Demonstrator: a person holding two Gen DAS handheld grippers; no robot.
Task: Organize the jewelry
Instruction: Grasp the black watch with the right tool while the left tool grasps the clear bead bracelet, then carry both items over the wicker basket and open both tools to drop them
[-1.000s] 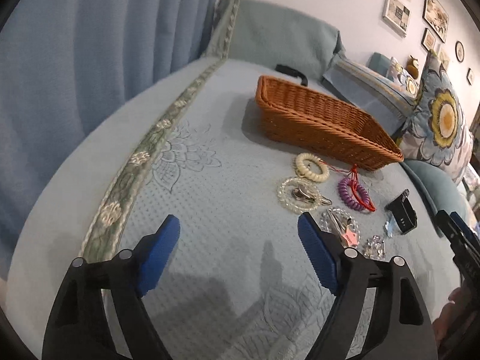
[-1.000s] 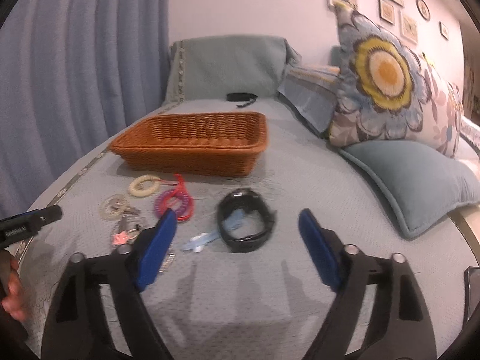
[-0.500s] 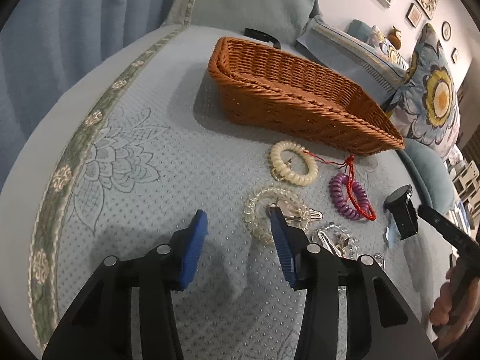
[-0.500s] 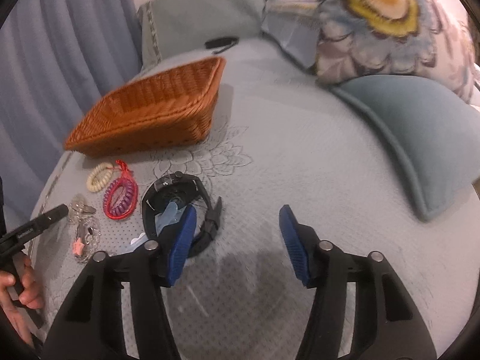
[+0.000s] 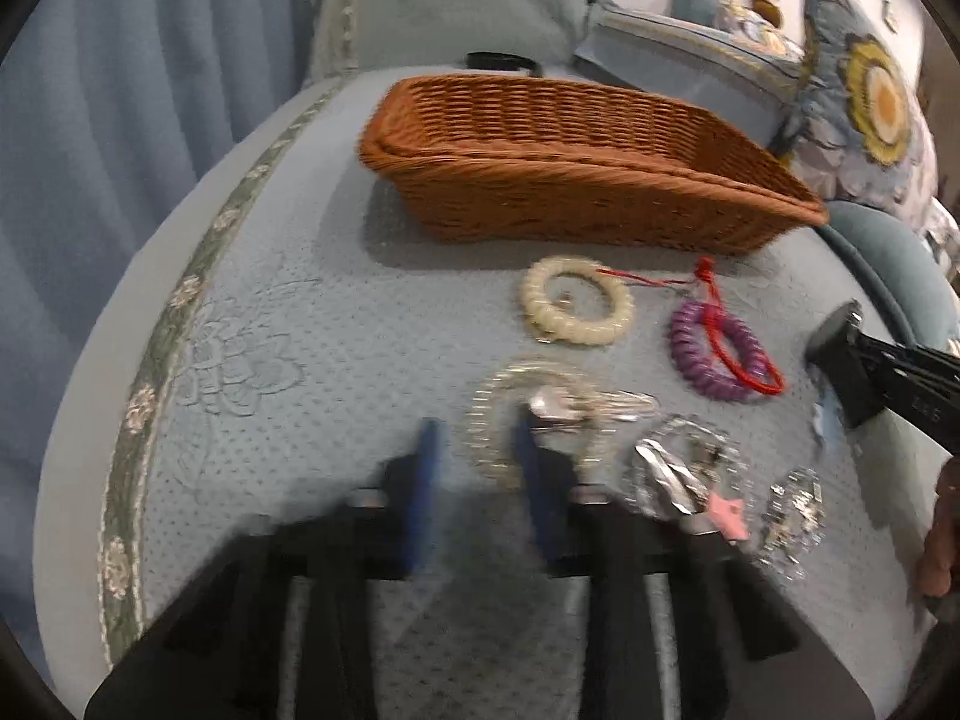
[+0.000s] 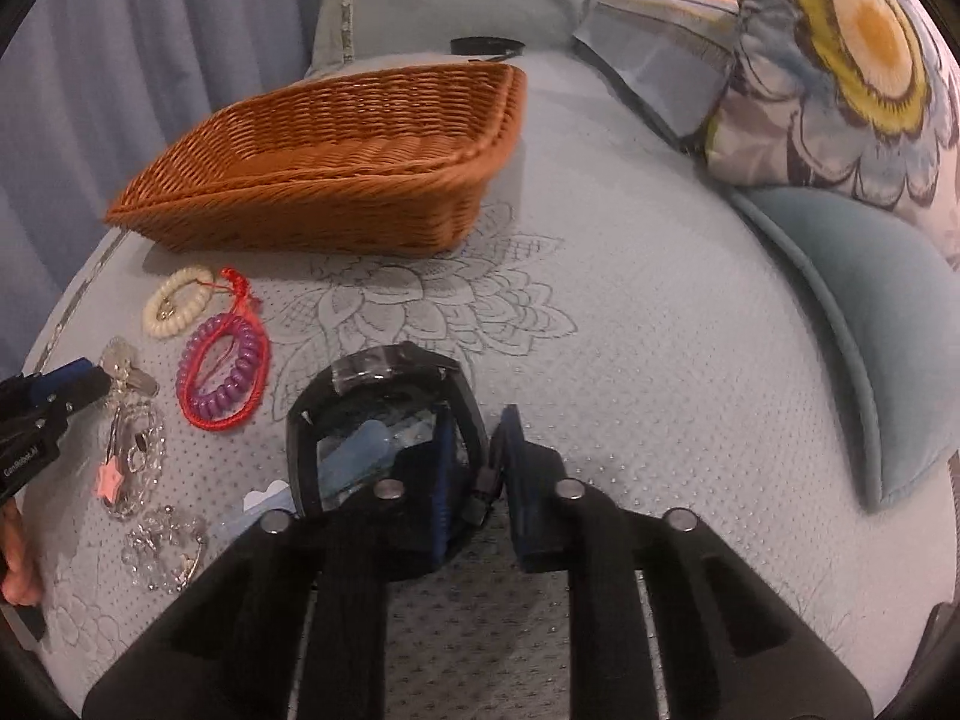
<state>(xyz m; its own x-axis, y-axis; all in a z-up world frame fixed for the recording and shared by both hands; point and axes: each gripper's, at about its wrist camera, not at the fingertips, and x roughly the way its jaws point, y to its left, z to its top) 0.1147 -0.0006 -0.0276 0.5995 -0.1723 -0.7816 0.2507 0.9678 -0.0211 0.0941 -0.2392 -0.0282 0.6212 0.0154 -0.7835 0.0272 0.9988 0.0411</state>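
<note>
Jaws of both hand-held grippers have narrowed around jewelry.

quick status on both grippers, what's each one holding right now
Left gripper: part closed around the clear bead bracelet's rim, grip unclear.
Right gripper: closing on the black watch's strap, grip unclear.

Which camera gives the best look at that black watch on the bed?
The right wrist view. There the black watch fills the middle, with the right tongs closing around its strap. The left wrist view shows only a dark sliver of it at the right edge, partly behind the other tongs.
</note>
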